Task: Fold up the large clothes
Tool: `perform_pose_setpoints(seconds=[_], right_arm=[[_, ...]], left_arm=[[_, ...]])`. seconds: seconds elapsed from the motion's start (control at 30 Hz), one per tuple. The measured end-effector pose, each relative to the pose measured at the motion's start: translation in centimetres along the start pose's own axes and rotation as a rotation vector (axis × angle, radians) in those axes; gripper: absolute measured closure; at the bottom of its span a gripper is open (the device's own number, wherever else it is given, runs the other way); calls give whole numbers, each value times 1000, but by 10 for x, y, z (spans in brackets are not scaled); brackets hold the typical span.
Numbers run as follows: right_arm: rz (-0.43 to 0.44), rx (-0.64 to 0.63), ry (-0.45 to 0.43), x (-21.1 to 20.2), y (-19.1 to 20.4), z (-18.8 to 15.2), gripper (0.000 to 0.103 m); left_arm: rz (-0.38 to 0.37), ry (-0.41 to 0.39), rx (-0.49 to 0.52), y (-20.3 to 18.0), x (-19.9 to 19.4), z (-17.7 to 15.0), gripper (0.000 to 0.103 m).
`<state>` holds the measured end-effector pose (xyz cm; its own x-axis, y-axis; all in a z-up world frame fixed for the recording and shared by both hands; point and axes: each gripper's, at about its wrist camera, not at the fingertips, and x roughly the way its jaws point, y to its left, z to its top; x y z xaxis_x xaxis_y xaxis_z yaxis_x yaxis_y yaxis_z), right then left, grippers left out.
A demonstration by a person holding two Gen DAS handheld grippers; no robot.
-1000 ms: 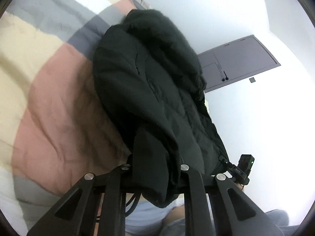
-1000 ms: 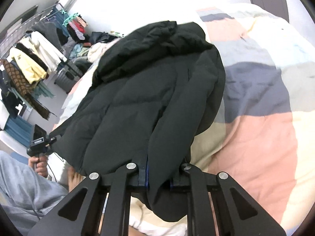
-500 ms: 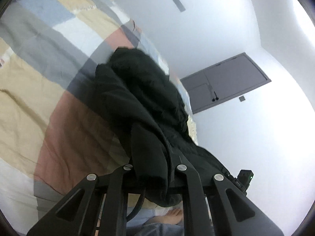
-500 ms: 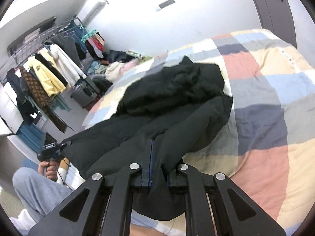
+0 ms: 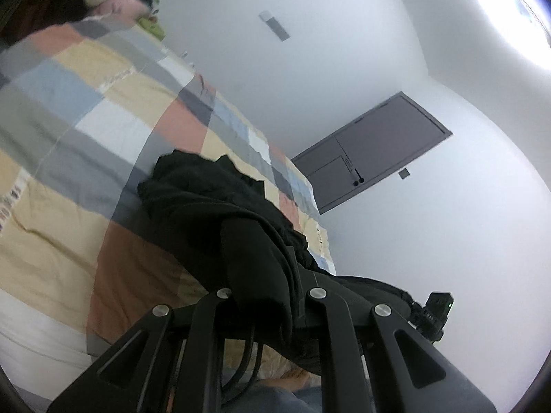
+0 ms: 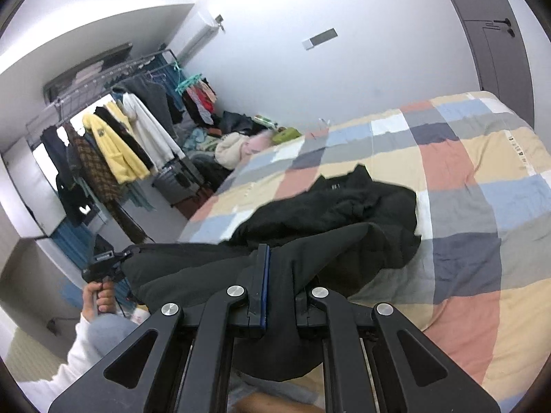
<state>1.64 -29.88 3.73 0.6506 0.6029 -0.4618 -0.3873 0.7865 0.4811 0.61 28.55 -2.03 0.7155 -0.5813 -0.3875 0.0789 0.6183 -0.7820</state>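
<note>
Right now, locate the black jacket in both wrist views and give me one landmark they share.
Left wrist: the black jacket runs from centre down into the left gripper, which is shut on it.
Right wrist: black jacket lies centre, its near edge clamped in the right gripper.
Shared landmark: the patchwork bedspread beneath it.

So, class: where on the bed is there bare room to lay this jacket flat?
Free: the checked quilt right of and beyond the black jacket, toward the door. Crowded: the far corner by the clothes pile and rack.
</note>
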Motion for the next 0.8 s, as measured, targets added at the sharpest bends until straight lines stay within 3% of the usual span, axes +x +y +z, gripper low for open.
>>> perform_pose_setpoints(seconds=[0.43,0.6,0.8], right_arm=[[-4,22,-54,-45,26,-4,96],[-14,64,-43,-29,8,8,96],[-41,138,-19,16,-35,50,96]], left_arm=[[59,64,73,-56,-30,1,92],[77,77,46,-50,2,29,91],[80,103,7,-38,64,80,91]])
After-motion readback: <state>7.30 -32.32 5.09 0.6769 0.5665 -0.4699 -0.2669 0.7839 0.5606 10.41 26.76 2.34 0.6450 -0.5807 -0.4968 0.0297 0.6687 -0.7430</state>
